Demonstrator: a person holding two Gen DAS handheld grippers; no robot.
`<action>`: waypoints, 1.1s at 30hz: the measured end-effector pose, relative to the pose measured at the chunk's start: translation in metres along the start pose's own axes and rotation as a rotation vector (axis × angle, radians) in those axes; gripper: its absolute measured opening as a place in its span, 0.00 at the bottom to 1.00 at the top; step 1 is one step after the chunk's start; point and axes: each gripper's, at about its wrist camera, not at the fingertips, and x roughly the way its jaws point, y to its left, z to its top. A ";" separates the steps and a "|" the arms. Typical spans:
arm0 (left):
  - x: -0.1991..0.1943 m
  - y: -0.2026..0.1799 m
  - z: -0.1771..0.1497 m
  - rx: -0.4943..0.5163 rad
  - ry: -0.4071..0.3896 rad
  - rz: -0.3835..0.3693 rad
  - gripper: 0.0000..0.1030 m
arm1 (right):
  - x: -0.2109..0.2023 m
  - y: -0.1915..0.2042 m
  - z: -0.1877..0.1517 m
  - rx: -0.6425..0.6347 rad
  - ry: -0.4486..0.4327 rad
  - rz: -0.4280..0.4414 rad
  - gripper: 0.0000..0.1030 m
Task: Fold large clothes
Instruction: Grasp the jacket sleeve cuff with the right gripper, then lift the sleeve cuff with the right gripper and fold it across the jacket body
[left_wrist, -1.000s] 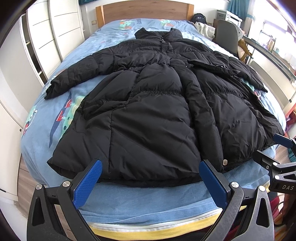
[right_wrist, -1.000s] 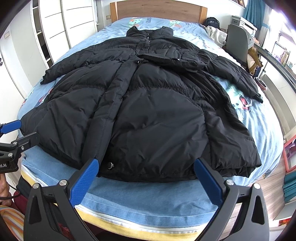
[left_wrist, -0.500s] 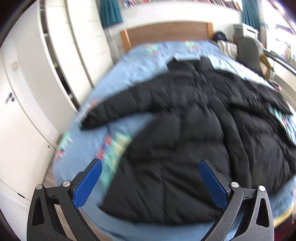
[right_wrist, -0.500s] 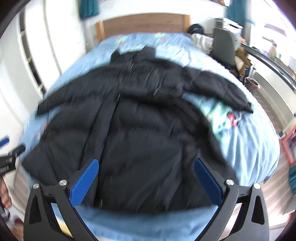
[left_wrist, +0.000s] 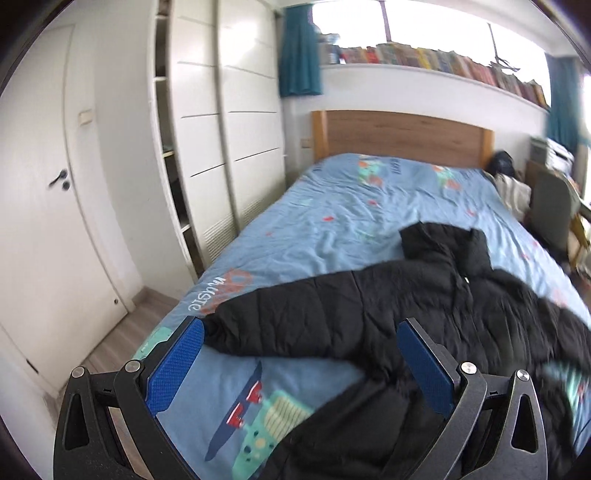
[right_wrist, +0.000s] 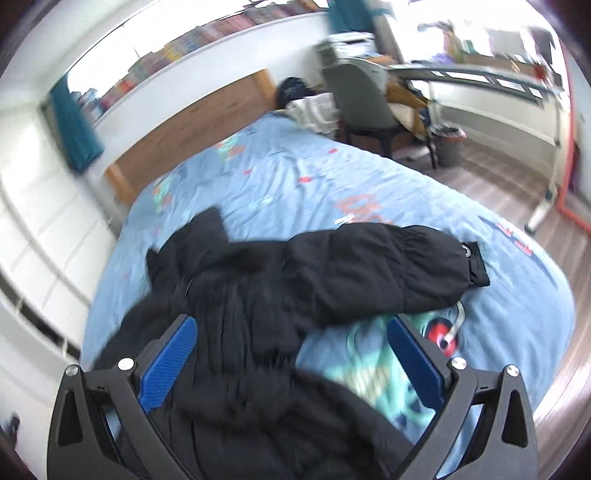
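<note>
A large black puffer coat (left_wrist: 369, 317) lies spread on the blue bed, collar toward the headboard. In the left wrist view its left sleeve (left_wrist: 280, 317) stretches toward the bed's left edge, just ahead of my open, empty left gripper (left_wrist: 299, 354). In the right wrist view the coat (right_wrist: 258, 314) fills the middle and its right sleeve (right_wrist: 388, 273) lies out to the right, cuff near the bed's edge. My right gripper (right_wrist: 291, 354) is open and empty, hovering above the coat's body near that sleeve.
The bed (left_wrist: 332, 221) has a wooden headboard (left_wrist: 402, 136). White wardrobes (left_wrist: 221, 147) and a door (left_wrist: 55, 221) stand along the left. A grey chair (right_wrist: 362, 103), a desk and a bin (right_wrist: 448, 144) stand right of the bed.
Both grippers have moved from the coat's hem at the foot of the bed up toward the sleeves, left gripper to the left sleeve, right gripper to the right sleeve. Both stay open.
</note>
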 end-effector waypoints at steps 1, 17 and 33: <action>0.005 -0.001 0.003 -0.011 0.004 0.008 0.99 | 0.009 -0.008 0.002 0.029 0.011 -0.006 1.00; 0.107 -0.047 0.001 -0.045 0.174 0.055 0.99 | 0.139 -0.231 -0.022 0.638 0.039 0.022 1.00; 0.123 -0.062 -0.020 -0.039 0.244 -0.011 0.99 | 0.163 -0.248 -0.012 0.732 -0.038 0.183 0.16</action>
